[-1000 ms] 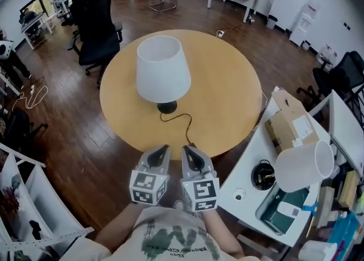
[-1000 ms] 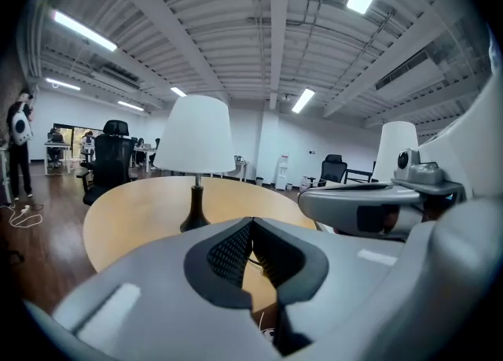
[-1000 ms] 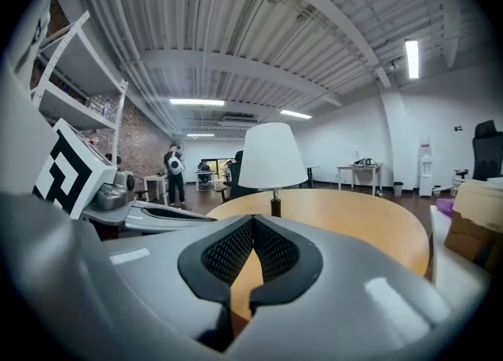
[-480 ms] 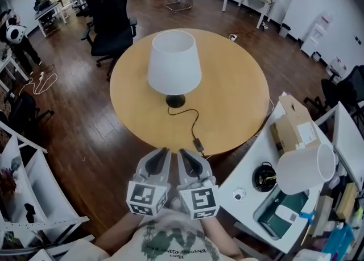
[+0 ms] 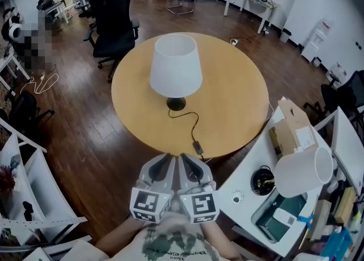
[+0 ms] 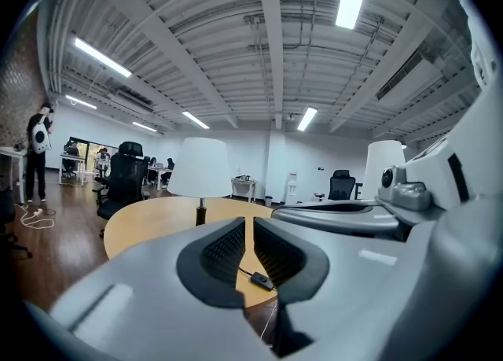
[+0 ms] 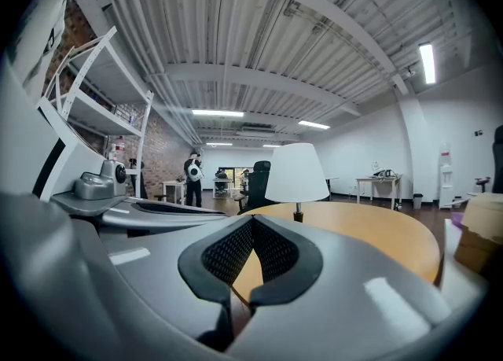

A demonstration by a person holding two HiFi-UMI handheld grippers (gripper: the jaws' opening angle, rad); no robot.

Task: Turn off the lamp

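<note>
A lamp with a white shade point(image 5: 175, 66) and a dark base point(image 5: 176, 104) stands on the round wooden table point(image 5: 239, 100). Its black cord runs to an inline switch point(image 5: 197, 146) near the table's front edge. My left gripper point(image 5: 168, 156) and right gripper point(image 5: 185, 157) hover side by side just short of that edge, both shut and empty. In the left gripper view the switch point(image 6: 261, 280) lies beyond the left gripper point(image 6: 248, 222), with the lamp point(image 6: 199, 167) farther off. The right gripper point(image 7: 253, 220) points level toward the lamp point(image 7: 297, 172).
A black office chair point(image 5: 116, 21) stands behind the table. To the right, a white desk point(image 5: 250, 180) carries a cardboard box point(image 5: 293, 126) and a second white lamp shade point(image 5: 301, 166). White shelving point(image 5: 34, 197) stands at the left.
Both grippers have drawn back together from the table's front edge and risen a little. The cord switch, hidden at their tips a second ago, now shows ahead of them.
</note>
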